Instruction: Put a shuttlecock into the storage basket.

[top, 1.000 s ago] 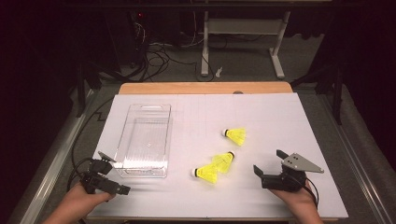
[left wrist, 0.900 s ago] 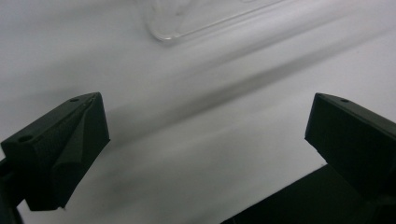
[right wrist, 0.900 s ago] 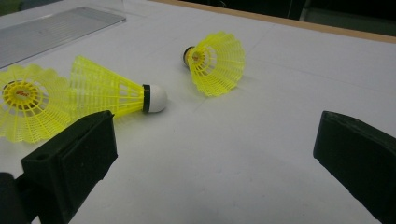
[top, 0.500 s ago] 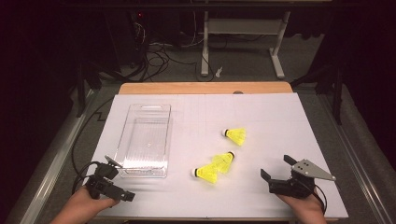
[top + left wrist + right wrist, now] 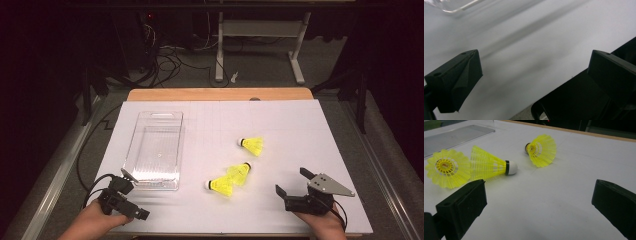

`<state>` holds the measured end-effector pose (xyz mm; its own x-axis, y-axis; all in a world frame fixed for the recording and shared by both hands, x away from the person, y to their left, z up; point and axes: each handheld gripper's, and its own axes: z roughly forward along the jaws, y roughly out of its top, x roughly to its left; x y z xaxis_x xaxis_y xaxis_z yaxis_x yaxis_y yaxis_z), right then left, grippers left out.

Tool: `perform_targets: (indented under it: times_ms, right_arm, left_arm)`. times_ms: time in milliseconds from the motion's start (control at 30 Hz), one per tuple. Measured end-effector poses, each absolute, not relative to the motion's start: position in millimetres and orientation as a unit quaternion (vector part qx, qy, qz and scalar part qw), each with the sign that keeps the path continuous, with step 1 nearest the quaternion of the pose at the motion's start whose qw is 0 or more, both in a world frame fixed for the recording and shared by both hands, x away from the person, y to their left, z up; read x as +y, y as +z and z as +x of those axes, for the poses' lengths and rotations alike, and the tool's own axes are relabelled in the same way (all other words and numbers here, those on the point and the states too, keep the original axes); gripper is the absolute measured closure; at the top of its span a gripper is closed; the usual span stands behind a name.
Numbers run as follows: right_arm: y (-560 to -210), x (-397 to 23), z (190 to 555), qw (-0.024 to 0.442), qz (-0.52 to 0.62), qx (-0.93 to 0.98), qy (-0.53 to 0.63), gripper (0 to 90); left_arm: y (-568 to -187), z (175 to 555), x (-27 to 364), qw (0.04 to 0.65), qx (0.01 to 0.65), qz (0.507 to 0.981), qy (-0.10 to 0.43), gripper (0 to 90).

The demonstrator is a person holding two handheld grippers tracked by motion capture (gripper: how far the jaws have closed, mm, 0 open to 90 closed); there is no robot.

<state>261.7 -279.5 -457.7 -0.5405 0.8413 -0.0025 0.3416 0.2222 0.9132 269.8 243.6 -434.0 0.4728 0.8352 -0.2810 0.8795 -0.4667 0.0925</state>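
Both hands have drawn back toward the near edge of the tabletop (image 5: 300,120) since a second ago. The left hand-held gripper (image 5: 131,196) and the right hand-held gripper (image 5: 291,181) both gape wide, holding nothing. Ahead of the right one lie three yellow shuttlecocks (image 5: 239,173), two touching, one apart. A clear plastic tray (image 5: 155,150) sits just beyond the left.

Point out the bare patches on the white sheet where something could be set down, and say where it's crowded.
Free: the far right stretch of the white paper sheet, beyond the lone yellow plastic shuttlecock, and the strip between the clear plastic tray and the shuttlecocks. Crowded: the near middle, where two yellow shuttlecocks lie together, flanked by the left gripper and right gripper.
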Motion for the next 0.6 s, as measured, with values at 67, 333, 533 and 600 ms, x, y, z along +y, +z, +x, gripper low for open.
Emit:
perform_targets:
  times_ms: [67,333,533,600]
  right_arm:
    - [-457.9,-280.2,261.9,0.26,0.403,0.736,0.478,0.3]
    - [-458.1,-277.9,261.2,0.254,0.397,0.741,0.477,0.4]
    - [-458.5,-277.8,261.2,0.252,0.398,0.742,0.477,0.4]
    - [-458.6,-277.7,261.3,0.25,0.398,0.743,0.477,0.4]
  left_arm:
    - [-434.8,268.7,240.8,0.109,0.501,0.853,-0.099,0.8]
    - [-431.6,265.4,223.0,0.101,0.474,0.868,-0.108,0.9]
    - [-429.3,264.0,203.7,0.1,0.448,0.882,-0.109,0.8]
    - [-428.5,264.4,197.0,0.097,0.438,0.887,-0.11,0.8]
